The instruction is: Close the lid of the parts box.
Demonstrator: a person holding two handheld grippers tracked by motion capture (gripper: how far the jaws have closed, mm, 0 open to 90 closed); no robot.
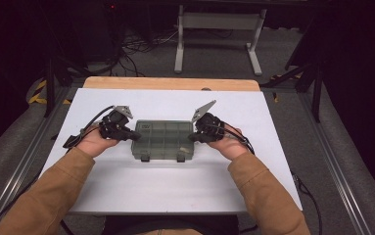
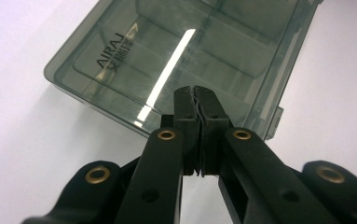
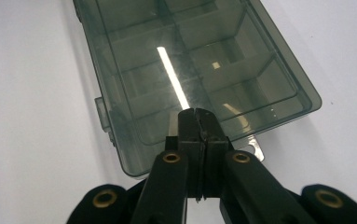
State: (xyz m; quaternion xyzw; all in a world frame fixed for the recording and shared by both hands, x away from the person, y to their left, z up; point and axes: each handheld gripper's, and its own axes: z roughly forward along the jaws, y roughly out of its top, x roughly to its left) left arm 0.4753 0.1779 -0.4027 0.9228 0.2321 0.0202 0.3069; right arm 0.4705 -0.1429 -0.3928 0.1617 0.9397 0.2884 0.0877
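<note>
A dark see-through box [image 1: 164,139] with little compartments lies flat on the white table [image 1: 126,186], its lid closed. The left gripper [image 1: 135,136] is at the box's left end and the right gripper [image 1: 193,137] at its right end. Both grippers have their jaws pressed together, right at the box's edges.

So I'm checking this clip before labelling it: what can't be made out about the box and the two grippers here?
- Organizer box contents: its smoky lid and glare streak in both gripper views obscure the compartments.
- Whether the left gripper touches the box's edge: in the left gripper view its closed jaws cover the spot.
- The same for the right gripper, right gripper view.
- Front latches: too small in the high view to tell whether they are fastened.
</note>
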